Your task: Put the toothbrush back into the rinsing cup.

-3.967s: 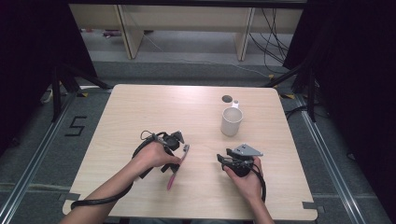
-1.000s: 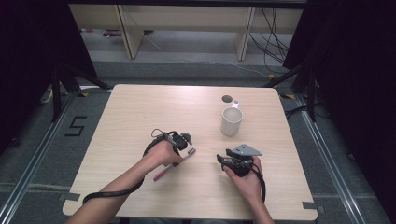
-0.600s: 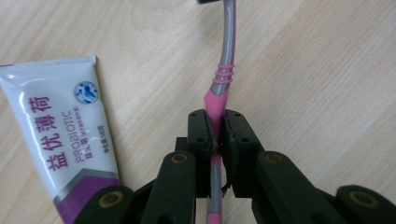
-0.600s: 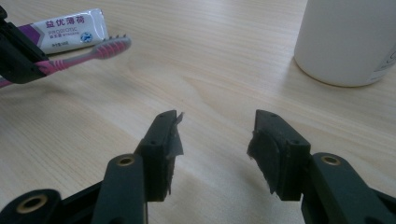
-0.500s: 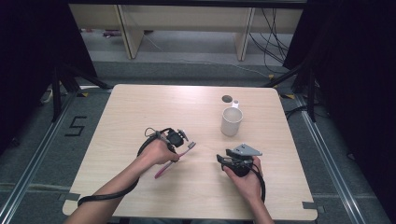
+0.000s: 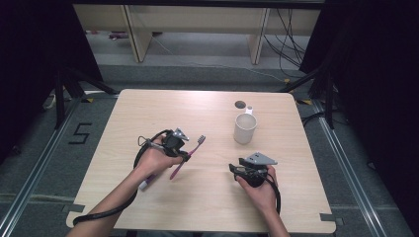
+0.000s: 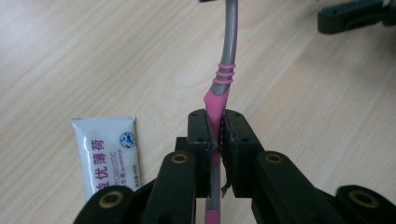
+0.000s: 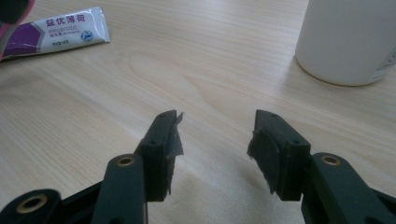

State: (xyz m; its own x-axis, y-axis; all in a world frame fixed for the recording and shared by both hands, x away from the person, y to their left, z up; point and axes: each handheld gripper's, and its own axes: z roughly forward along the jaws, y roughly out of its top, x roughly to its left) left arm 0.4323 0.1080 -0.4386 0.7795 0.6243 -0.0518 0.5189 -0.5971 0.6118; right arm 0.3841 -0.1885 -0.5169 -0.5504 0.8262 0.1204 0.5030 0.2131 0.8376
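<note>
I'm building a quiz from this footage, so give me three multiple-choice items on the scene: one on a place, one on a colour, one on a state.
1. Where does the white mug stand?
A. on the table, ahead of the right claw
B. in the left claw
C. on the floor

2. What colour is the toothbrush where the left claw clamps it?
A. green
B. pink
C. yellow

3. How does the right claw stand?
A. shut on the toothpaste tube
B. shut on the mug
C. open, with nothing in it

Answers: 1 A, the high view shows it on the tabletop beyond that claw. 2 B, the left gripper view shows pink between the pads. 3 C, the right gripper view shows a bare gap.
</note>
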